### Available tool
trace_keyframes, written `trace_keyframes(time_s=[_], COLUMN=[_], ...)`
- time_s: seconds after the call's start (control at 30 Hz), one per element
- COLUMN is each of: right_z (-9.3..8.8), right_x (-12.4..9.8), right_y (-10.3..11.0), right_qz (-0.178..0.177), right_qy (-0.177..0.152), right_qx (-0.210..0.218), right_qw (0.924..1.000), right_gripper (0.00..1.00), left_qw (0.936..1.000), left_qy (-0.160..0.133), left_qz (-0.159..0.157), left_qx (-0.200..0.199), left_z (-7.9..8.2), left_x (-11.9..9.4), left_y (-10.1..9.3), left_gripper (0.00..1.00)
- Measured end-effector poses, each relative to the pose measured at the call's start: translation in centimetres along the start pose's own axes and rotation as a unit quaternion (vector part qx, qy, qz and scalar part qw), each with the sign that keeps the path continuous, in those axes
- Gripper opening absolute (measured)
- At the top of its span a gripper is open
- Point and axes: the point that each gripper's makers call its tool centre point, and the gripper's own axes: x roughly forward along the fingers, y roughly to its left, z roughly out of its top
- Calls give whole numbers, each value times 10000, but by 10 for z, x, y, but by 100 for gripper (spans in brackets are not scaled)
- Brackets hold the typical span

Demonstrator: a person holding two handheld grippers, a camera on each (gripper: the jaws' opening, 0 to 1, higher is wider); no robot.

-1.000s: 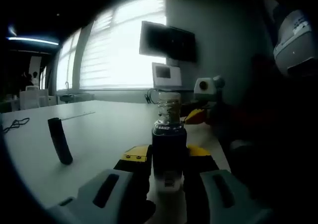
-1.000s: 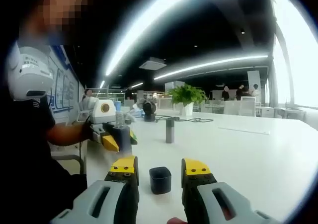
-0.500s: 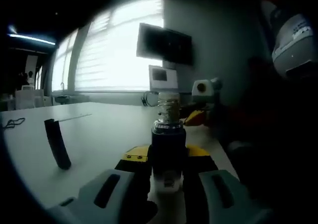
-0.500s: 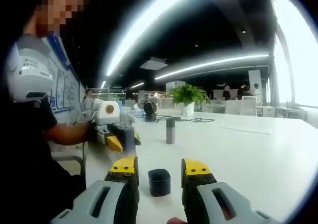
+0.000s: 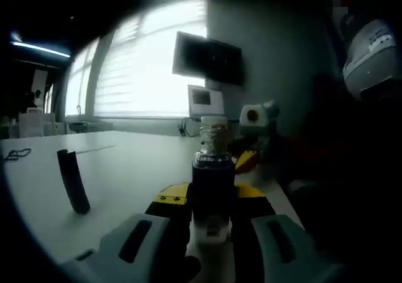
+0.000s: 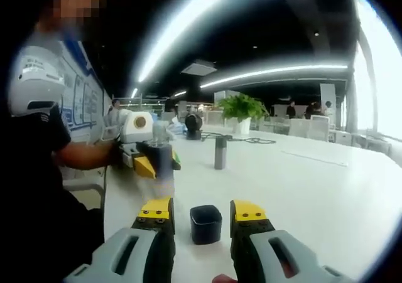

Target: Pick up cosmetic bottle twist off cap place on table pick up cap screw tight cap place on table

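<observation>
In the left gripper view, the left gripper [image 5: 212, 204] is holding the cosmetic bottle [image 5: 213, 182] upright above the white worktop [image 5: 125, 170], its fingers [image 5: 168, 198] clamped on the dark body. The threaded neck [image 5: 213, 135] is standing bare, so the cap is already off. A dark cylinder [image 5: 73, 181] is standing on the worktop well to the side.

In the right gripper view, the right gripper [image 6: 204, 211] is hanging low over the worktop [image 6: 301, 189] with its fingers [image 6: 248, 211] apart, and the dark cap [image 6: 206, 223] is sitting on the surface between them, seemingly untouched. The left gripper [image 6: 146, 156] is showing beside the person's arm, carrying the bottle.

Judging by this, the cap pick-up is in hand. Next the fingers should close squarely on the cap, then carry it over the bottle's neck for screwing.
</observation>
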Motion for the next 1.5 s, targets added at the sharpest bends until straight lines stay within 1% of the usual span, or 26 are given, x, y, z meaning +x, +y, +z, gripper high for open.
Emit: trace_keyframes(time_s=[0.07, 0.1, 0.13, 0.37, 0.53, 0.67, 0.7, 0.73, 0.87, 0.93, 1.07, 1.2, 1.23, 1.33, 1.43, 1.5], right_z=[-5, -10, -13, -21, -20, -23, -23, -21, -21, -21, -20, -20, -20, -19, -19, -17], right_x=[3, 5, 6, 12, 14, 16, 16, 16, 16, 15, 15, 14, 14, 13, 12, 10], right_y=[-3, -4, -5, -4, -4, -4, -3, -3, -3, 2, 2, 2, 5, 8, 7, 7], right_qz=[-12, 34, 61, 147, 174, 215, 234, 257, 231, 352, 315, 298, 374, 430, 408, 370], right_qy=[101, 215, 256, 404, 390, 433, 427, 378, 354, 335, 310, 323, 320, 300, 309, 249], right_qx=[-150, -180, -150, -201, -179, -186, -170, -194, -262, -327, -440, -431, -464, -590, -568, -540], right_qw=[9998, 9996, 9995, 9989, 9989, 9987, 9987, 9988, 9988, 9983, 9981, 9981, 9977, 9969, 9971, 9975], right_gripper=[29, 29, 28, 26, 25, 20, 16, 16, 15, 15, 15, 15, 15, 15, 15, 15], left_qw=[10000, 10000, 10000, 10000, 10000, 10000, 10000, 10000, 10000, 10000, 10000, 10000, 10000, 10000, 10000, 10000], left_qy=[-6, -8, -10, -3, 1, 4, 5, 5, 8, 10, 16, 20, 20, 25, 37, 40], left_qz=[-5, -14, -29, -40, -51, -50, -51, -54, -54, -51, -42, -49, -53, -55, -51, -55], left_qx=[-4, -8, -16, -18, -12, -7, -10, -11, -3, 7, 24, 9, 8, 0, 16, 16], left_z=[0, 0, 0, 0, -1, -1, -1, -1, -1, -1, -1, -1, -1, -2, -2, -2], left_x=[0, 0, 0, 1, 1, 1, 1, 1, 1, 1, 1, 1, 1, 1, 1, 1], left_y=[0, 0, -1, -2, -2, -3, -3, -3, -4, -4, -5, -5, -5, -6, -6, -7], left_gripper=[14, 14, 14, 14, 14, 14, 14, 14, 14, 14, 14, 14, 14, 14, 14, 14])
